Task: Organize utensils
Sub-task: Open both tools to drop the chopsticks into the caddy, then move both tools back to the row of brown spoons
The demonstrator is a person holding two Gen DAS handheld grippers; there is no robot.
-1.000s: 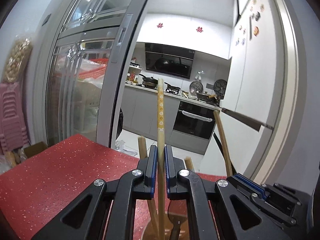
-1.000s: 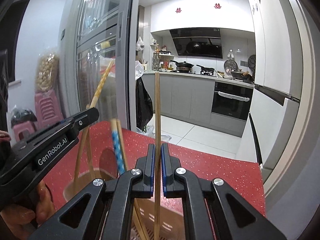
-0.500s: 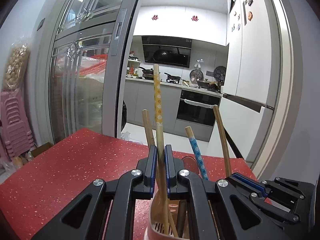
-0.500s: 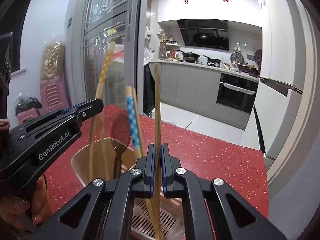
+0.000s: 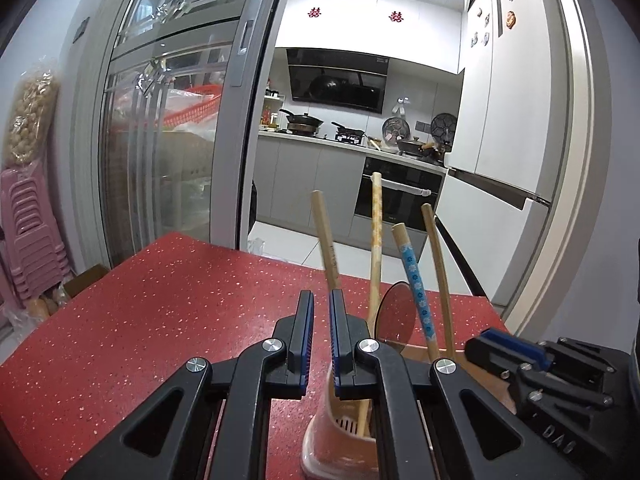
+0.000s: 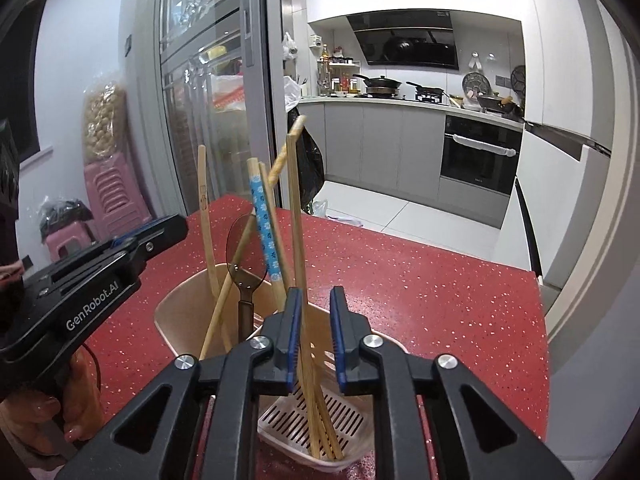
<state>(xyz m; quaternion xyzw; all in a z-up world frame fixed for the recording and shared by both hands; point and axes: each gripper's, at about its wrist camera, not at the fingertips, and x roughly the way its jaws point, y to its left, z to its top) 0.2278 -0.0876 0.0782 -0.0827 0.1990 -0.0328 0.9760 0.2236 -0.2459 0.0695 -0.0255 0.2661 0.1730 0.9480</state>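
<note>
A pink utensil holder (image 6: 188, 304) stands on the red table (image 6: 420, 292); it also shows in the left wrist view (image 5: 324, 440). Several wooden utensils stand in it: a yellow-patterned stick (image 5: 375, 240), a blue-patterned one (image 6: 262, 220), a plain chopstick (image 6: 295, 208) and a dark spoon (image 6: 245, 248). My left gripper (image 5: 321, 300) is open and empty just above the holder's left rim. My right gripper (image 6: 314, 296) is open over the holder, the plain chopstick standing free between its fingers.
The red table's far edge (image 5: 280, 258) borders a kitchen doorway. A sliding glass door (image 5: 160, 140) is at the left, pink stools (image 5: 28, 232) beside it. A white fridge (image 5: 512, 120) stands at the right.
Both grippers opened and let go of their sticks, which now stand in the holder. Both grippers have pulled back and up a little.
</note>
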